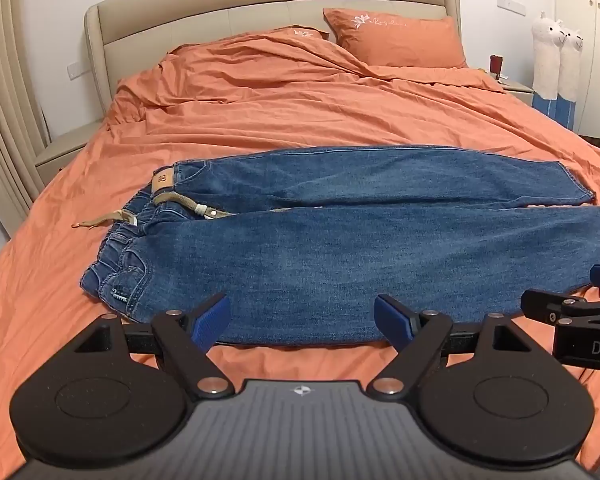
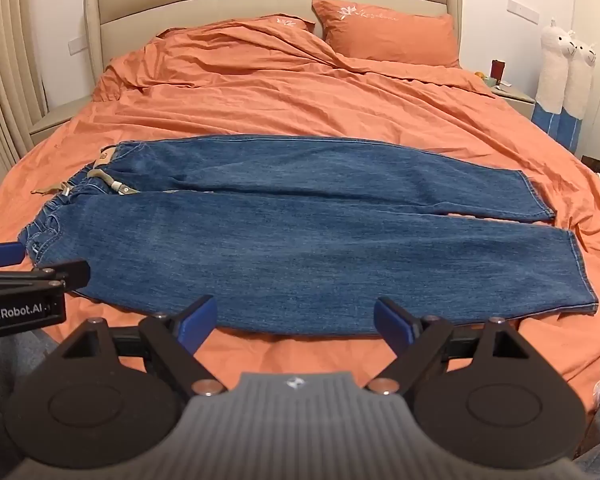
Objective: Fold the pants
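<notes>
Blue jeans (image 1: 340, 256) (image 2: 292, 232) lie spread flat across the orange bed, waistband with a tan belt (image 1: 184, 202) (image 2: 112, 184) at the left, both leg hems at the right. My left gripper (image 1: 302, 322) hovers open over the near edge of the near leg, close to the waist end. Further right along that same edge, my right gripper (image 2: 296, 320) is open too. Nothing sits between either pair of blue pads. Each gripper shows at the edge of the other's view.
The orange duvet (image 1: 300, 112) (image 2: 284, 96) covers the bed, with orange pillows (image 1: 396, 40) (image 2: 388, 36) against a beige headboard (image 1: 260, 4). Nightstands flank the bed. Two plush alpacas (image 1: 556, 60) (image 2: 568, 76) stand at the right wall. Curtains hang at the left.
</notes>
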### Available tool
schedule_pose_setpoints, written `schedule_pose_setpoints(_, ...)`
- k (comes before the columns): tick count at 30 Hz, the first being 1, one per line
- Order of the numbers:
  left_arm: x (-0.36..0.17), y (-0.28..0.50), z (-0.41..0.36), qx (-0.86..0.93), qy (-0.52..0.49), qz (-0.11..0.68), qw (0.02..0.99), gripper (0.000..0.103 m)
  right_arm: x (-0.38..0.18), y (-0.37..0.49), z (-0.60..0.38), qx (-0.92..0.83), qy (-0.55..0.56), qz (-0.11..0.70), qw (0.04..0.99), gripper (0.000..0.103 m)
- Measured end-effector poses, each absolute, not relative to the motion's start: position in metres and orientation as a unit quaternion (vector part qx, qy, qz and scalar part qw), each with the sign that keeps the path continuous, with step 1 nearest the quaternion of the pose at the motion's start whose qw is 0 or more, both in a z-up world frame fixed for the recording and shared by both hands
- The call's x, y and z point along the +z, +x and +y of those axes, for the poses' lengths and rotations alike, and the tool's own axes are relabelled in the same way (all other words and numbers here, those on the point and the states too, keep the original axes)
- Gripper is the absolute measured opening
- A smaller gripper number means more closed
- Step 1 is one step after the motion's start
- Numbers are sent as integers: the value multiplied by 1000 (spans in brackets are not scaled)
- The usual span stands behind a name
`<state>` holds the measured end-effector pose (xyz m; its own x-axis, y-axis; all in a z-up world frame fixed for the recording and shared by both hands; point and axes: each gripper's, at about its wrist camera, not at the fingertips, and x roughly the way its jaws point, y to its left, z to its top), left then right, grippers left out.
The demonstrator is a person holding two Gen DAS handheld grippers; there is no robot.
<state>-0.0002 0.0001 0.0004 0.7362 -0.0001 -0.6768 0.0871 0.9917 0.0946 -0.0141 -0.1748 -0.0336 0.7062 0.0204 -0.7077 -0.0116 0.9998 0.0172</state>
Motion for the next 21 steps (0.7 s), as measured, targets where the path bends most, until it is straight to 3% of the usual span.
schedule_pose_setpoints(21, -4, 0, -2, -22, 56, 370, 927, 95, -34, -19, -178, -3, 5, 381, 925, 82)
